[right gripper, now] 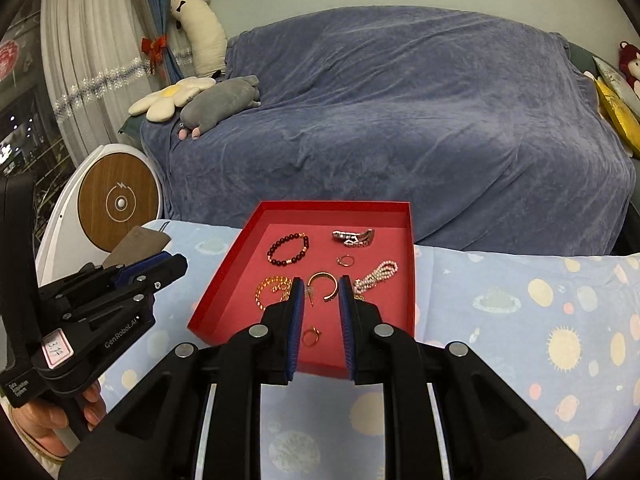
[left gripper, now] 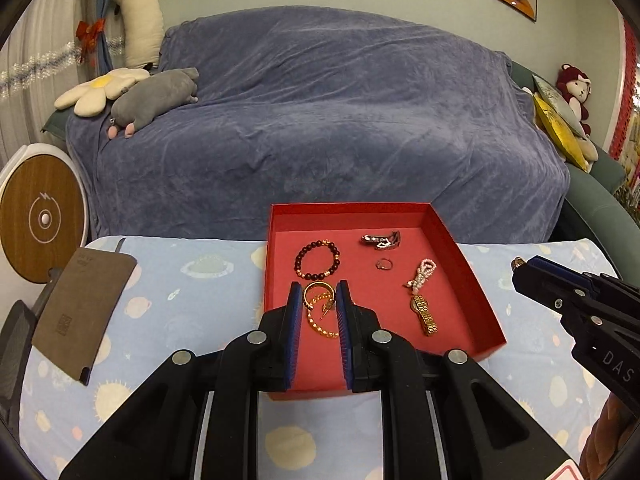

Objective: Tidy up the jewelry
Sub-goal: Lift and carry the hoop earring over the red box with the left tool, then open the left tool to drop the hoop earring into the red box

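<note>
An open red box (left gripper: 468,264) (right gripper: 224,280) sits on the planet-print cloth. Inside lie a dark bead bracelet (left gripper: 316,260) (right gripper: 288,250), a silver piece (left gripper: 382,239) (right gripper: 354,237), a thin ring (left gripper: 385,265), a pearl charm with a gold watch (left gripper: 422,304), a gold hoop (right gripper: 324,286) and a gold chain (right gripper: 274,288). My left gripper (left gripper: 318,292) hovers above the box's near edge, shut and holding nothing. My right gripper (right gripper: 320,286) hangs over the box alongside it, also shut and holding nothing. A small gold ring (right gripper: 312,336) lies below its jaws.
A brown card holder (left gripper: 84,308) lies at the table's left end. Behind the table stands a sofa under a blue cover (left gripper: 320,120) with plush toys. A round white device with a wooden face (left gripper: 38,216) stands at the left. A person's hand (right gripper: 52,420) grips the left tool.
</note>
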`<state>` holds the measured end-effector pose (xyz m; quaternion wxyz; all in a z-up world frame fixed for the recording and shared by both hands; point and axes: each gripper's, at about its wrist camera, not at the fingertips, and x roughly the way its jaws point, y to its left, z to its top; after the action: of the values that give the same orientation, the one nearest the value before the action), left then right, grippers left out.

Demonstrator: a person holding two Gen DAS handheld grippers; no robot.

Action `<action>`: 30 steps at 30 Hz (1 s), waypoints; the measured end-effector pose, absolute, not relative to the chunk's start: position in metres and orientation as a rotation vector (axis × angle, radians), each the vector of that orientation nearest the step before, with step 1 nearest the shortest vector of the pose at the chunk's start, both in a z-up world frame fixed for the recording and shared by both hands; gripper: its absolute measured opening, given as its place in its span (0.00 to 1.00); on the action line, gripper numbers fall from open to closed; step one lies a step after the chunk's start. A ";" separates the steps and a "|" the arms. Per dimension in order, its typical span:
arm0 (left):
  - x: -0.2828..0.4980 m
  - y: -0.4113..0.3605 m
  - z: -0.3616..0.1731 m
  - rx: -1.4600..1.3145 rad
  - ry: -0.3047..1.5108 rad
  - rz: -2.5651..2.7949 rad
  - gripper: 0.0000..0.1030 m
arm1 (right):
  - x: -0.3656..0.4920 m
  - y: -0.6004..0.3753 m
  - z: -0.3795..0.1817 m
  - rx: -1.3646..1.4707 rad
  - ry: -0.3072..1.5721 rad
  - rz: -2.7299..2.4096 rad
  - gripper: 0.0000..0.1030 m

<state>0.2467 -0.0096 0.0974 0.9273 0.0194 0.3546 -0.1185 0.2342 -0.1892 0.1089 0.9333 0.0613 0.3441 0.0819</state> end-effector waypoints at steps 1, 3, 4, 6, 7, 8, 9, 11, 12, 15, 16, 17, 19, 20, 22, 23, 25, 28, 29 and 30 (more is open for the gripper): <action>0.255 -0.011 0.094 0.040 0.736 -0.238 0.14 | 0.242 -0.188 0.107 0.134 0.707 0.170 0.16; 0.270 -0.016 0.084 0.044 0.758 -0.233 0.14 | 0.259 -0.186 0.098 0.146 0.724 0.176 0.16; 0.277 -0.017 0.079 0.042 0.771 -0.227 0.14 | 0.267 -0.185 0.093 0.154 0.734 0.175 0.16; 0.289 -0.020 0.069 0.034 0.799 -0.229 0.14 | 0.282 -0.183 0.080 0.167 0.760 0.180 0.16; 0.294 -0.021 0.063 0.029 0.811 -0.228 0.14 | 0.287 -0.183 0.074 0.171 0.770 0.176 0.16; 0.298 -0.022 0.059 0.027 0.822 -0.230 0.14 | 0.294 -0.182 0.066 0.174 0.785 0.173 0.16; 0.303 -0.023 0.054 0.025 0.832 -0.226 0.14 | 0.300 -0.181 0.060 0.174 0.796 0.173 0.16; 0.311 -0.025 0.045 0.022 0.850 -0.232 0.14 | 0.310 -0.180 0.046 0.174 0.818 0.168 0.16; 0.314 -0.026 0.041 0.024 0.856 -0.229 0.14 | 0.314 -0.180 0.040 0.175 0.830 0.167 0.16; 0.321 -0.030 0.031 0.034 0.875 -0.224 0.14 | 0.324 -0.179 0.025 0.174 0.860 0.168 0.16; 0.323 -0.031 0.028 0.030 0.882 -0.226 0.14 | 0.325 -0.178 0.021 0.171 0.865 0.168 0.16; 0.324 -0.032 0.027 0.025 0.885 -0.227 0.15 | 0.328 -0.177 0.018 0.169 0.871 0.174 0.17; 0.324 -0.033 0.024 0.026 0.882 -0.216 0.17 | 0.330 -0.177 0.015 0.177 0.876 0.177 0.18; 0.324 -0.033 0.023 0.030 0.885 -0.216 0.18 | 0.330 -0.178 0.015 0.180 0.876 0.181 0.19; 0.322 -0.034 0.023 0.047 0.883 -0.198 0.27 | 0.326 -0.179 0.019 0.174 0.859 0.169 0.19; 0.319 -0.033 0.025 0.054 0.875 -0.183 0.39 | 0.322 -0.180 0.023 0.174 0.848 0.166 0.25; 0.309 -0.030 0.032 0.053 0.852 -0.173 0.46 | 0.310 -0.185 0.034 0.179 0.819 0.155 0.34; 0.287 -0.021 0.047 0.039 0.823 -0.181 0.47 | 0.286 -0.195 0.051 0.199 0.802 0.141 0.37; 0.278 -0.019 0.052 0.042 0.813 -0.182 0.47 | 0.275 -0.199 0.057 0.205 0.795 0.138 0.38; 0.269 -0.017 0.057 0.048 0.807 -0.180 0.48 | 0.264 -0.202 0.062 0.208 0.788 0.133 0.41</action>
<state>0.2689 -0.0171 0.0568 0.9156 0.0235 0.3919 -0.0873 0.2643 -0.2016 0.0625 0.9160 0.1013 0.3827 0.0647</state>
